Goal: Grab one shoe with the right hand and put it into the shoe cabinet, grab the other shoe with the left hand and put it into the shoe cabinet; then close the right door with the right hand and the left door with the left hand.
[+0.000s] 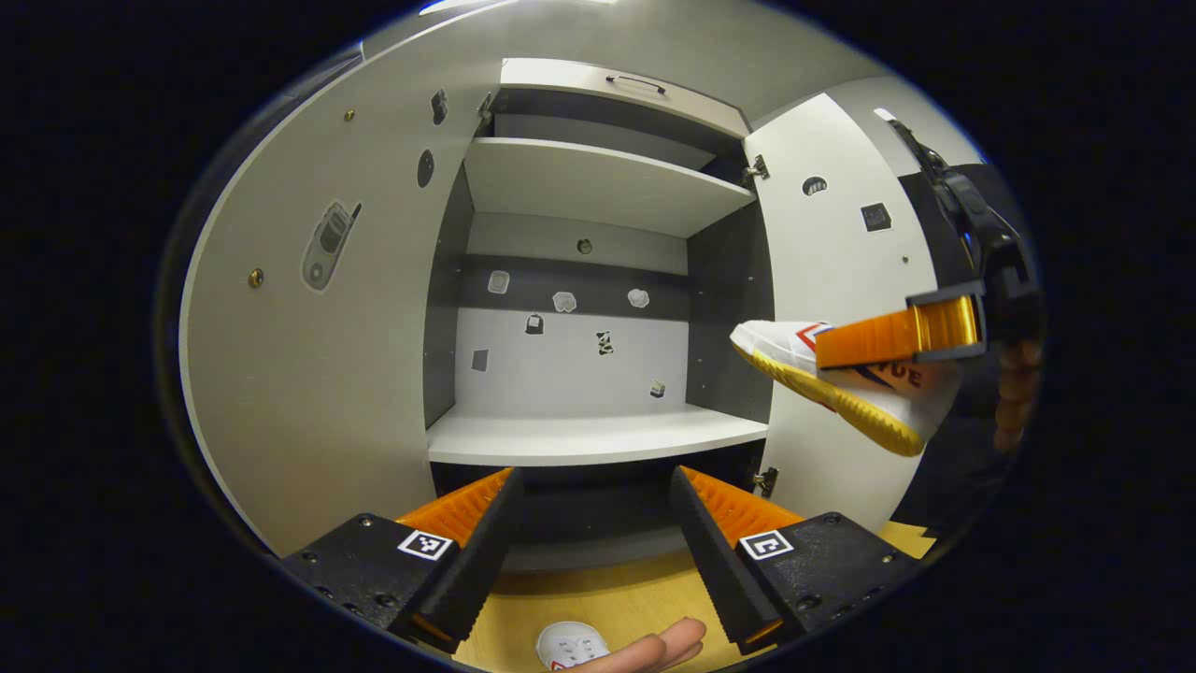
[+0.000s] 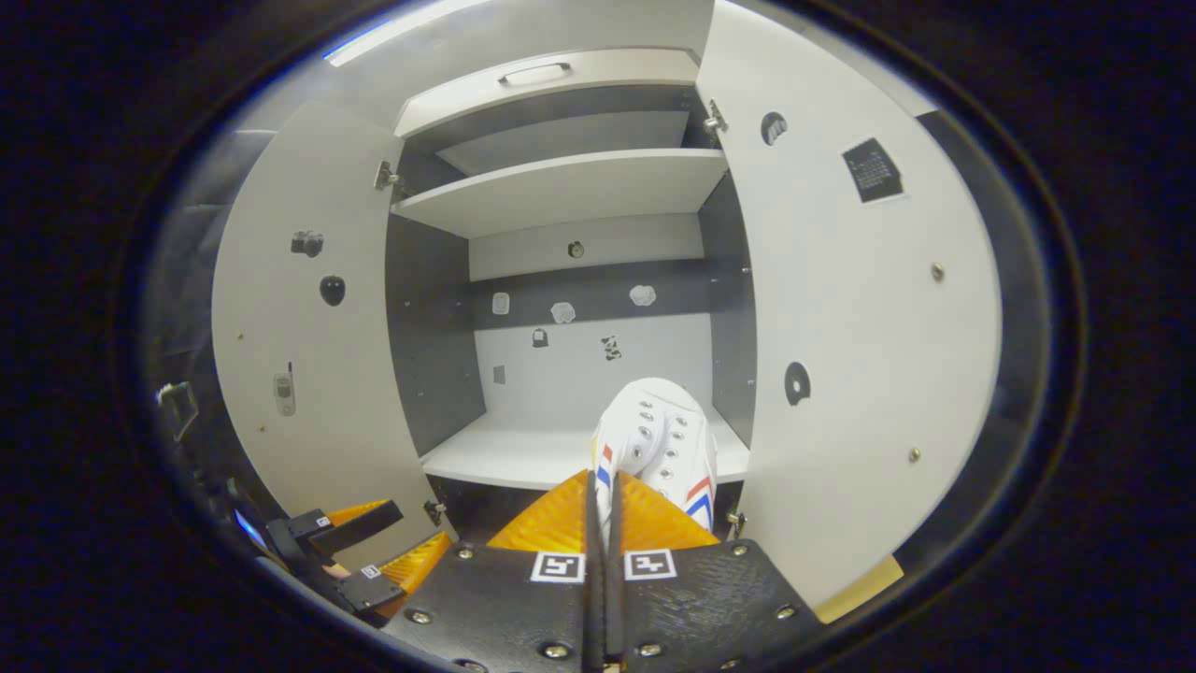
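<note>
The right gripper [image 2: 603,509] pinches 1 white shoe [image 2: 659,439] by its back edge, with both fingers pressed almost together on the thin rim. That hold lets the toe point ahead, so I think the shoe can slide toe first onto the shelf [image 2: 523,453]. In the right gripper view the shoe sits at 6 o'clock, up in the air, just in front of the shelf and not yet on it. In the left gripper view the same shoe [image 1: 841,383] hangs at 3 o'clock, beside the right door [image 1: 822,262], with its toe tipped toward the cabinet.

The left gripper [image 1: 593,514] is spread wide and holds nothing. It waits low in front of the cabinet, likely so it stays out of the way. The other shoe [image 1: 570,645] lies on the wood floor [image 1: 617,598] at 6 o'clock, below that gripper, next to a person's fingers [image 1: 668,645].

The left door [image 1: 308,308] and the right door stand wide open, so shoes can go in. Small stickers dot the doors and the back wall [image 1: 570,365].

The shoe has some dark letters on its side, but the gripper covers part of them and I cannot read the word.
</note>
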`<state>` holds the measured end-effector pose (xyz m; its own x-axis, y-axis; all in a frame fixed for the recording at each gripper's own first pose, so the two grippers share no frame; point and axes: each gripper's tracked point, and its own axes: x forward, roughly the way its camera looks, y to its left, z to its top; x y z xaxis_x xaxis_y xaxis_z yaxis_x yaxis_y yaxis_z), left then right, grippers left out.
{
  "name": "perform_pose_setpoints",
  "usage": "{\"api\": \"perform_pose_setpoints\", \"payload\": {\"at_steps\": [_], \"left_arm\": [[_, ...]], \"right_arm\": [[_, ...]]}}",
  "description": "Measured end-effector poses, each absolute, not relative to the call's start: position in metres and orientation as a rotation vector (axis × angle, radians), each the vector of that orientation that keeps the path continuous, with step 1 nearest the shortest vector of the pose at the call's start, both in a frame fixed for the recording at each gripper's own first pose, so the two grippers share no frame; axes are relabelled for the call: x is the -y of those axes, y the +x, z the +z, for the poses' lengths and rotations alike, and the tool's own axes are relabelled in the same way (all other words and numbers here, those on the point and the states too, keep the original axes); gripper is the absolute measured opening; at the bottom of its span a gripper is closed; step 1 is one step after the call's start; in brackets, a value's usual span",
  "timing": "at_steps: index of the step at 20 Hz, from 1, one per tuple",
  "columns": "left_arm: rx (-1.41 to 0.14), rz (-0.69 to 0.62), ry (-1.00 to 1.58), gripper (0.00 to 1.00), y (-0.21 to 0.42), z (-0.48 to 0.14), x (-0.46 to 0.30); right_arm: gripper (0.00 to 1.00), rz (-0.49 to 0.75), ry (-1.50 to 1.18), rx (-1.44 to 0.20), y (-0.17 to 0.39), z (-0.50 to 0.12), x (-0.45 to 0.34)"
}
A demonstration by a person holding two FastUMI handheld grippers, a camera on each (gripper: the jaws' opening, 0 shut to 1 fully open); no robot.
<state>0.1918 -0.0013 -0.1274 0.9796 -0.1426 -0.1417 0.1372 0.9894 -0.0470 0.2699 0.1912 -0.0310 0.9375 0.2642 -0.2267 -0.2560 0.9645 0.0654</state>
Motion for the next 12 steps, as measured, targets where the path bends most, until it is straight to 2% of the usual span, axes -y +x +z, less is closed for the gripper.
{"api": "perform_pose_setpoints", "payload": {"at_steps": [6, 12], "left_arm": [[-0.199, -0.153, -0.037, 0.96, 0.206, -0.145, 0.002], [-0.25, -0.191, -0.04, 0.96, 0.219, -0.159, 0.01]], "right_arm": [[0.01, 0.304, -0.036, -0.252, 0.36, -0.02, -0.238], [0.01, 0.3, -0.063, -0.315, 0.458, -0.073, -0.258]]}}
